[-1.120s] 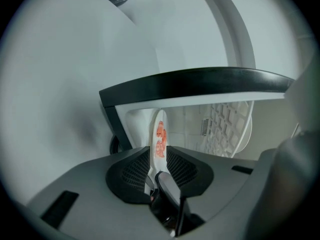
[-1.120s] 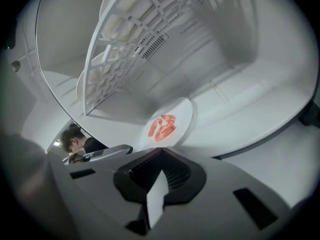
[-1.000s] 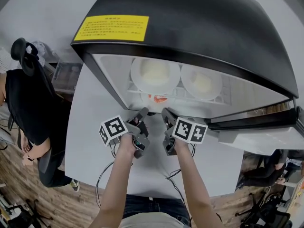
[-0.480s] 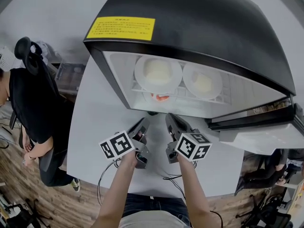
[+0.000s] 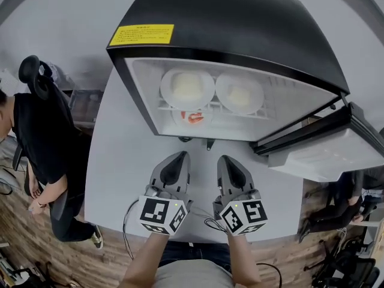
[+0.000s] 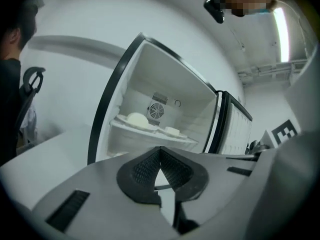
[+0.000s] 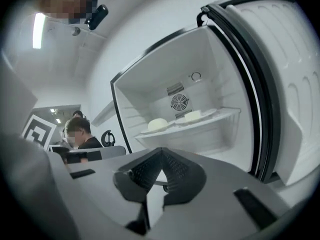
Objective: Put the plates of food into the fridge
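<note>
Your left hand-held gripper [image 5: 180, 156] hovers over the near edge of the pale grey counter [image 5: 120, 161]. Its jaws are together tip to tip, with nothing between them. Your right hand-held gripper [image 5: 223, 159] hangs just beside it, apart from it. Its jaws also meet at the tips and it holds nothing. Both point toward the small black fridge with a white interior [image 5: 240, 23], which stands on the far part of the counter with a yellow label [image 5: 141, 34] on its top. The white-lined fridge door [image 5: 318, 155] is swung wide open toward the counter's right edge.

Inside, two plates sit side by side on the white wire shelf [image 5: 273, 110]. A round white plate with a pale mound of food [image 5: 187, 87] is on the left. A round white plate with a smaller pale piece of food [image 5: 240, 93] is on the right, close to the first. Below the shelf, under the left plate, lies a third white plate with red food [image 5: 193, 117], partly hidden by the shelf.

Off the counter's left edge sits a person in a black shirt [image 5: 36, 131].
</note>
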`<action>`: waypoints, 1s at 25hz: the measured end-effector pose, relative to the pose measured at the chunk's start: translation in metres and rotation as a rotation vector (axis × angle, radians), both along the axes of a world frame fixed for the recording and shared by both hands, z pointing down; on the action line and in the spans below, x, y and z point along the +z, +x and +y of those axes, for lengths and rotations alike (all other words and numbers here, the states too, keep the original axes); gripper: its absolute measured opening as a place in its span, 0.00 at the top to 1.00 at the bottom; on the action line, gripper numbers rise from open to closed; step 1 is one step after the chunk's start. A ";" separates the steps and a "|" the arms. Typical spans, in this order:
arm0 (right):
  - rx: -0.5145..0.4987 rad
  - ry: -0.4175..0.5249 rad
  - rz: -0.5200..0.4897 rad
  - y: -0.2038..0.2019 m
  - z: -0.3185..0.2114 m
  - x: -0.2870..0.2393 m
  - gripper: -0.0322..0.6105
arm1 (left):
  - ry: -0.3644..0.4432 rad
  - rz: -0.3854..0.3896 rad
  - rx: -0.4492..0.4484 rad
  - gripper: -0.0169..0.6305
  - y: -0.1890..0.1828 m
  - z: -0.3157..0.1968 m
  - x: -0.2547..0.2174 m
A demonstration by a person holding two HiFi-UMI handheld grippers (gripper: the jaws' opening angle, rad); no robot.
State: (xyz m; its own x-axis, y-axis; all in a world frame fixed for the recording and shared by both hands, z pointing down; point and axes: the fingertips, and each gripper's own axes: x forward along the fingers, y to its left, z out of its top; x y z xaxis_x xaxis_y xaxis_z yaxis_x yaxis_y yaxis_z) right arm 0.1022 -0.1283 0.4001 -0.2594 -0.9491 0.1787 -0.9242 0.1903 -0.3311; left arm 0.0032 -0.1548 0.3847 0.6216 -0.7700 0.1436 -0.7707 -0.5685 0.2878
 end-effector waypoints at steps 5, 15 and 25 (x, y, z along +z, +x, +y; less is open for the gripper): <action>-0.004 0.077 0.000 -0.003 0.013 -0.026 0.93 | 0.104 0.009 -0.032 0.96 0.001 0.018 -0.034; -0.022 0.150 0.012 -0.012 0.024 -0.054 0.93 | 0.166 0.019 -0.038 0.96 0.001 0.028 -0.060; -0.021 0.171 0.012 -0.016 0.030 -0.063 0.93 | 0.172 -0.001 -0.042 0.96 0.000 0.035 -0.061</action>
State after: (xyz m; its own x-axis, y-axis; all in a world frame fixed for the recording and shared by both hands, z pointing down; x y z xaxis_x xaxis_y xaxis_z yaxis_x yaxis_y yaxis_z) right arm 0.0867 -0.0981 0.3368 -0.2788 -0.9602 0.0184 -0.9230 0.2626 -0.2813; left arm 0.0028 -0.1201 0.3238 0.5881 -0.8087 0.0080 -0.7951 -0.5764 0.1887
